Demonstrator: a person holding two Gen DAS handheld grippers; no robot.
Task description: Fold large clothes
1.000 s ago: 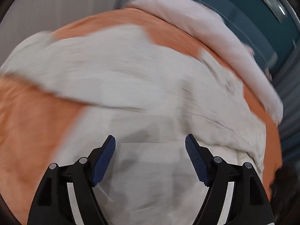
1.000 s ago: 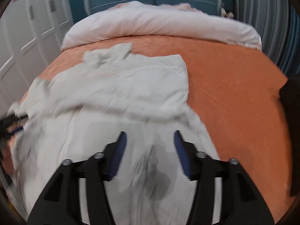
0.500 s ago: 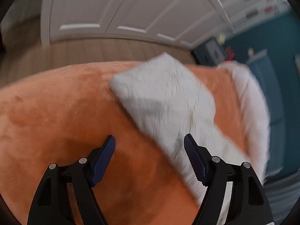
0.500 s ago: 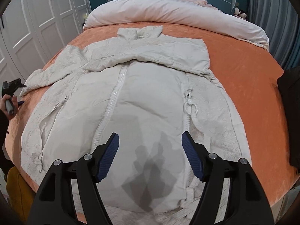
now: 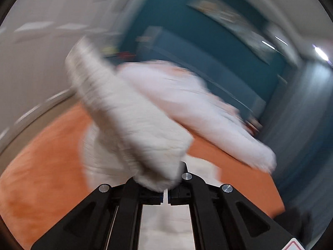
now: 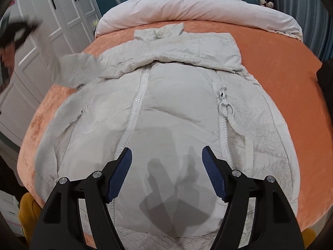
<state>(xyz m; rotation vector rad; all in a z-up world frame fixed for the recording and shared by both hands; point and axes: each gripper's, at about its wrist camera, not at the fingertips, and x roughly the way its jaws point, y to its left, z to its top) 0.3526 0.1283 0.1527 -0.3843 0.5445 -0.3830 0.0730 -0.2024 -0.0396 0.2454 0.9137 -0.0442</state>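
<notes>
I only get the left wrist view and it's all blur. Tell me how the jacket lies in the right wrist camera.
Observer: The cream jacket lies spread zip-side up on the orange bedspread, collar toward the pink duvet.
Operator: Report the right claw.
Observer: It hangs over the jacket's lower front. Its jaws have just been opening, with nothing between them.
Operator: Now the sleeve I'm gripping.
Observer: It is lifted clear of the bedspread at the picture's left, blurred, while the jacket's body lies flat.
</notes>
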